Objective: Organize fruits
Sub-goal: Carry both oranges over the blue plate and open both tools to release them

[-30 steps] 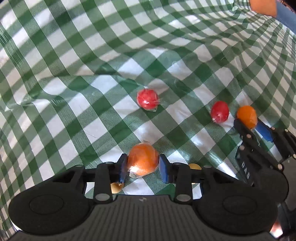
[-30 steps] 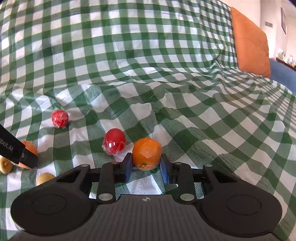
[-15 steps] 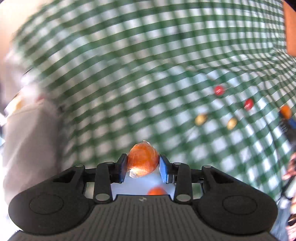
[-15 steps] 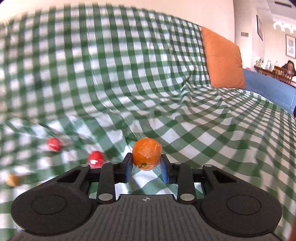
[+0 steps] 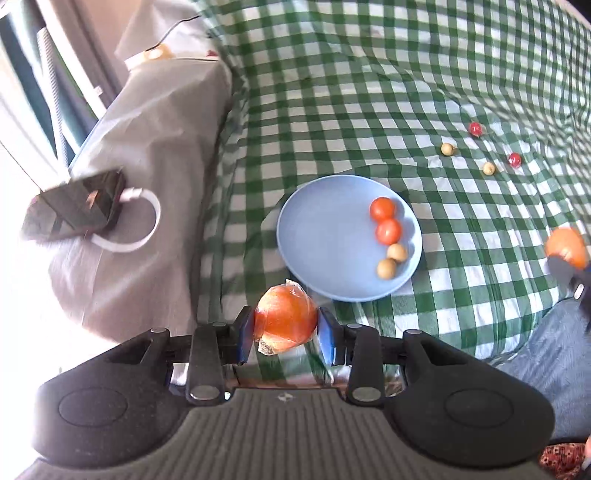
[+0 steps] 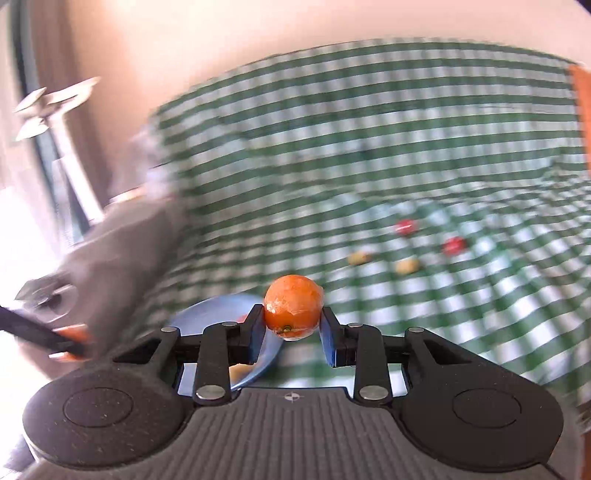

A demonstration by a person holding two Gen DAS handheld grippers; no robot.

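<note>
I have the left gripper (image 5: 286, 334) pinching a wrapped orange (image 5: 286, 319), right gripper (image 6: 291, 334) clamped on another orange (image 6: 293, 312). Blue plate (image 5: 321, 236) lies just ahead and right of left's fruit; left is nearer, I'd guess.

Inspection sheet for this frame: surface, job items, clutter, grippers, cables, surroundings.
Surface: green-and-white checked cloth, wrinkled.
Job's things: blue plate holding two red fruits and two tan fruits; two small red fruits and two small tan fruits loose on the cloth beyond it.
Clutter: phone on a grey cover beside the cloth.
Grippers: left gripper shut on a wrapped orange; right gripper shut on another orange. The right wrist view is blurred.
Cables: white cable looped by the phone.
Surroundings: wall behind.
</note>
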